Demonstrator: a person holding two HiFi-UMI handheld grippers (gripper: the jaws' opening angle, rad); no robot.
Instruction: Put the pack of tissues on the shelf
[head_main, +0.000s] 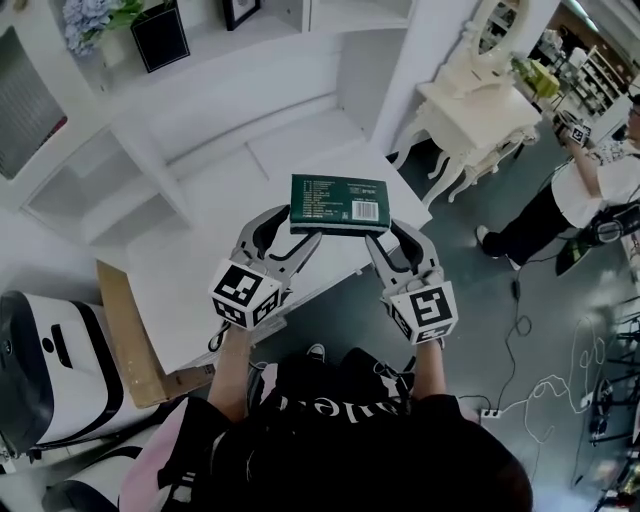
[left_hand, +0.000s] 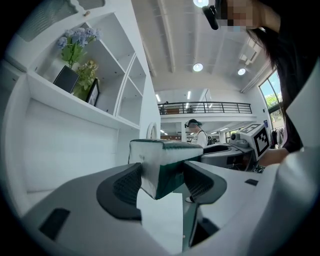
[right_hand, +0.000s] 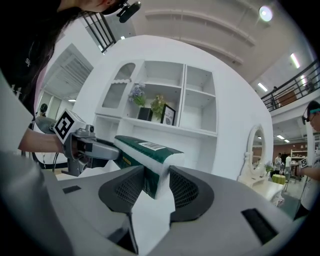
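The pack of tissues (head_main: 339, 204) is dark green with white ends and a barcode label, held level above the white shelf unit's lower ledge (head_main: 190, 255). My left gripper (head_main: 297, 232) is shut on its left end, and my right gripper (head_main: 378, 236) is shut on its right end. In the left gripper view the pack's white end (left_hand: 161, 167) sits squeezed between the two dark pads. In the right gripper view the pack (right_hand: 146, 157) runs from my jaws across to the left gripper (right_hand: 80, 145). The white shelf compartments (right_hand: 172, 107) stand ahead.
A black pot with blue flowers (head_main: 150, 30) and a picture frame (head_main: 240, 10) stand in the shelf. A white dressing table with a mirror (head_main: 480, 100) stands to the right. A person (head_main: 585, 195) stands further right among floor cables (head_main: 540, 385). A cardboard piece (head_main: 130, 340) leans at lower left.
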